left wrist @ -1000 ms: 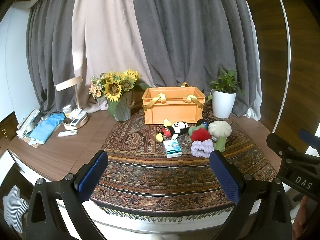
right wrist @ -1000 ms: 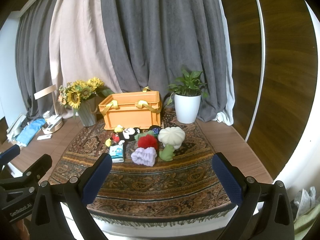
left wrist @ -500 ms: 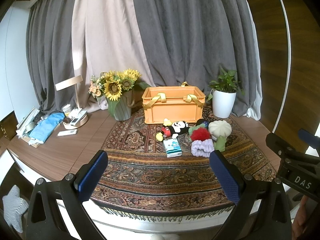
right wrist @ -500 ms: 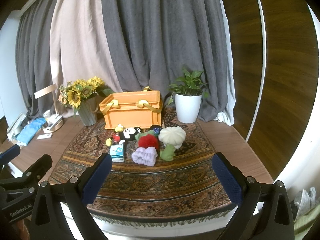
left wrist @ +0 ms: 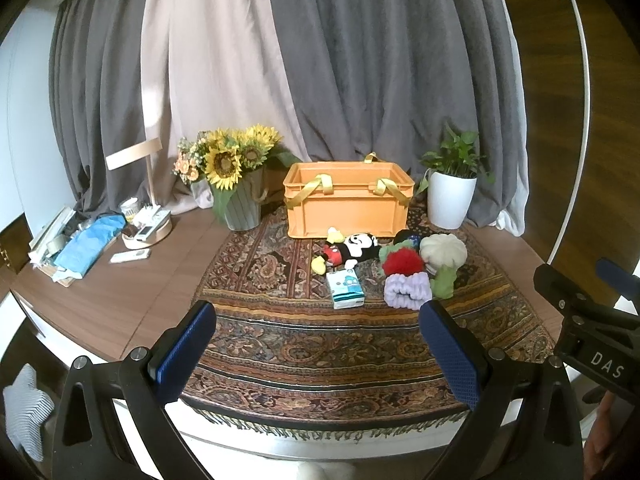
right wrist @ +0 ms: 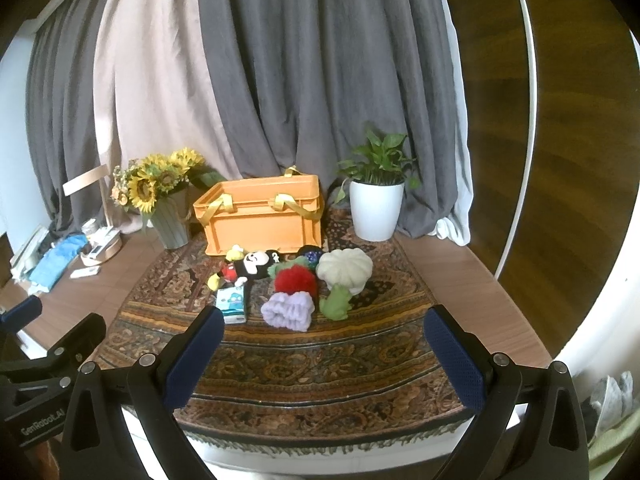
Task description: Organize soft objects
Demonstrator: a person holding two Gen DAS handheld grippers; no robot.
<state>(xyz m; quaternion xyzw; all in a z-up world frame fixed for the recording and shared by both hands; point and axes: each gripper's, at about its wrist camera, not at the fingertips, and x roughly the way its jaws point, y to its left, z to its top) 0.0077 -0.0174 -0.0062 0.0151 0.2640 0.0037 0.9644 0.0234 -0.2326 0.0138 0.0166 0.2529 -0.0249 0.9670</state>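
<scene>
An orange crate (left wrist: 347,204) (right wrist: 262,218) with yellow ribbon handles stands at the back of a patterned rug (left wrist: 320,344). In front of it lie a Mickey plush (left wrist: 348,250) (right wrist: 250,266), a red pompom (left wrist: 402,262) (right wrist: 296,280), a lilac scrunchie (left wrist: 407,292) (right wrist: 289,311), a white-capped green mushroom plush (left wrist: 443,252) (right wrist: 344,270), a dark blue ball (right wrist: 311,255) and a tissue pack (left wrist: 345,290) (right wrist: 232,304). My left gripper (left wrist: 318,344) and right gripper (right wrist: 322,354) are both open and empty, hovering over the rug's front edge, well short of the toys.
A sunflower vase (left wrist: 240,200) stands left of the crate, a white potted plant (left wrist: 452,200) right. A lamp, tray with remotes (left wrist: 146,232) and blue cloth (left wrist: 90,246) sit at far left. Curtains hang behind. The table's front edge is just below the grippers.
The right gripper has edged slightly closer to the table. The left view is nearly unchanged. Nothing was grasped.
</scene>
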